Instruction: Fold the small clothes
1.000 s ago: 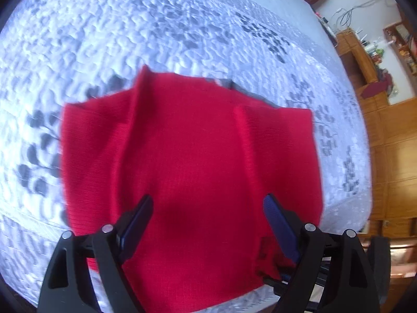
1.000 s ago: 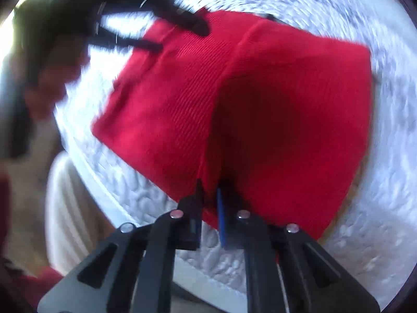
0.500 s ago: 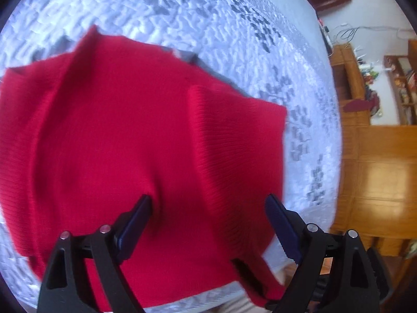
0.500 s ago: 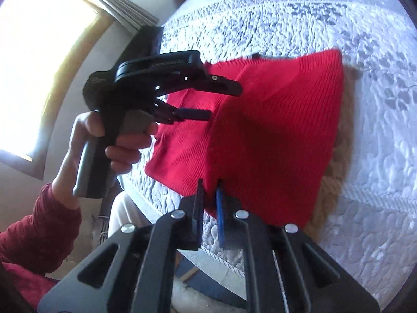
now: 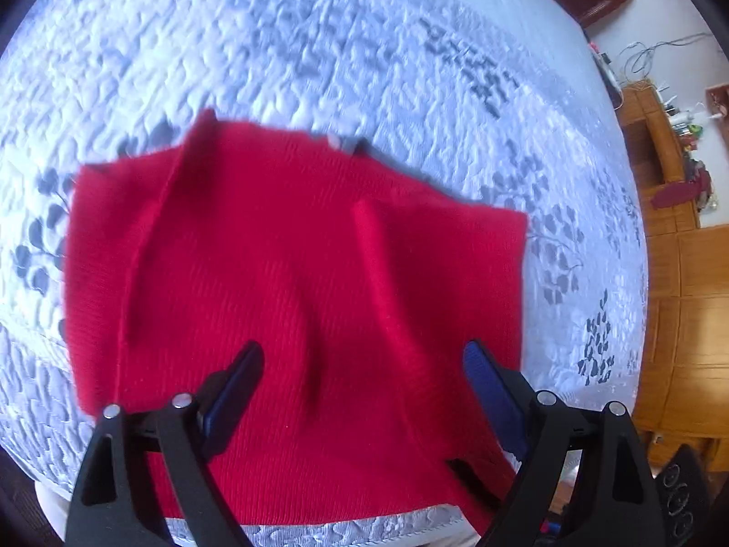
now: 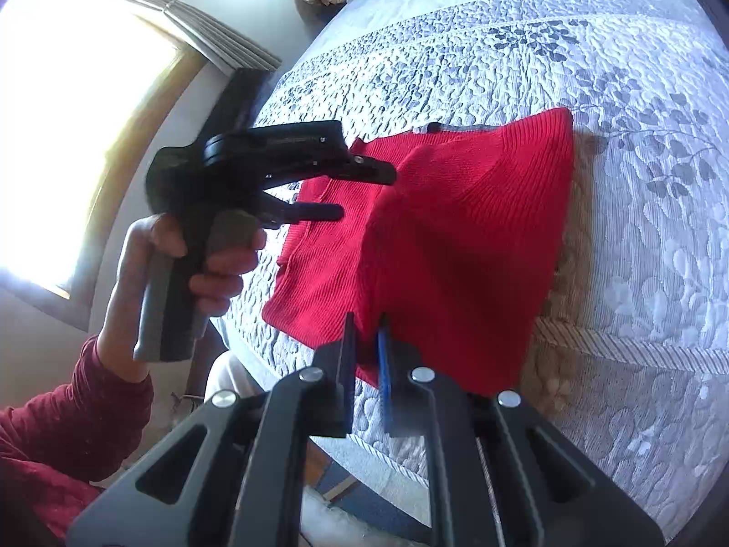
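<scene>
Jaws wide on the left gripper [image 5: 363,355], now drawn back; right gripper [image 6: 364,326] still pinches the red garment [image 6: 455,237]

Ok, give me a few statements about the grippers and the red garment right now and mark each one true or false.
1. The right gripper is pinched on the near edge of the red knit garment. True.
2. The left gripper is clamped shut on the garment. False: its jaws stand wide open above the cloth, holding nothing.
3. The garment lies on a white quilted bedspread with grey leaf patterns. True.
4. The garment is folded into a tight small bundle. False: it is spread out with loose ridges.
</scene>
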`<state>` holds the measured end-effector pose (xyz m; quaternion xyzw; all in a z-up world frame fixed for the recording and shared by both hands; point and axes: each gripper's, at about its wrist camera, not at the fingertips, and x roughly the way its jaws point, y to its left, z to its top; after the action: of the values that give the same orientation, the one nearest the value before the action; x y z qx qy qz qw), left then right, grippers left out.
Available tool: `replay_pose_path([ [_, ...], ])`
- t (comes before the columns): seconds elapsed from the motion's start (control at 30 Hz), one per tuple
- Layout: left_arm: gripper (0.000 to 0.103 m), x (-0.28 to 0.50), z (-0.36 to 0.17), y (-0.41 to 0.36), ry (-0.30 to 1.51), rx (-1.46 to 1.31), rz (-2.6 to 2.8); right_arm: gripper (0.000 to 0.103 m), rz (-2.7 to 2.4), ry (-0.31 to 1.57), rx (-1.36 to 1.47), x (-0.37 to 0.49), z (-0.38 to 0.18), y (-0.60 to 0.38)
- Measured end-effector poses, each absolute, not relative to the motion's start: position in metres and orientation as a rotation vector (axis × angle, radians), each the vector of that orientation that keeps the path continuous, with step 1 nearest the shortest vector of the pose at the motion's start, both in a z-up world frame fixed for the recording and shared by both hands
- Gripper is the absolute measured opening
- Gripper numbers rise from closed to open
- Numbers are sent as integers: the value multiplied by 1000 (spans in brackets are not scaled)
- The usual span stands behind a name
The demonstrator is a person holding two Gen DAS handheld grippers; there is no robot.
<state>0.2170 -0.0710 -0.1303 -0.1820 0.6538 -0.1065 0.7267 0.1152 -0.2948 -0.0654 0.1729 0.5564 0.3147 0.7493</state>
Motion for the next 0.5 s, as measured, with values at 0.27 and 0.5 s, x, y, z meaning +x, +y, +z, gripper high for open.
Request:
replay_pose_path([
  [0.27, 89, 219, -154, -96, 1569, -537, -404, 7, 684, 1213, 386, 116, -65, -297],
  [0.5, 52, 231, -179, -103, 1601, -672, -492, 7, 690, 1213, 373, 114, -62, -296],
])
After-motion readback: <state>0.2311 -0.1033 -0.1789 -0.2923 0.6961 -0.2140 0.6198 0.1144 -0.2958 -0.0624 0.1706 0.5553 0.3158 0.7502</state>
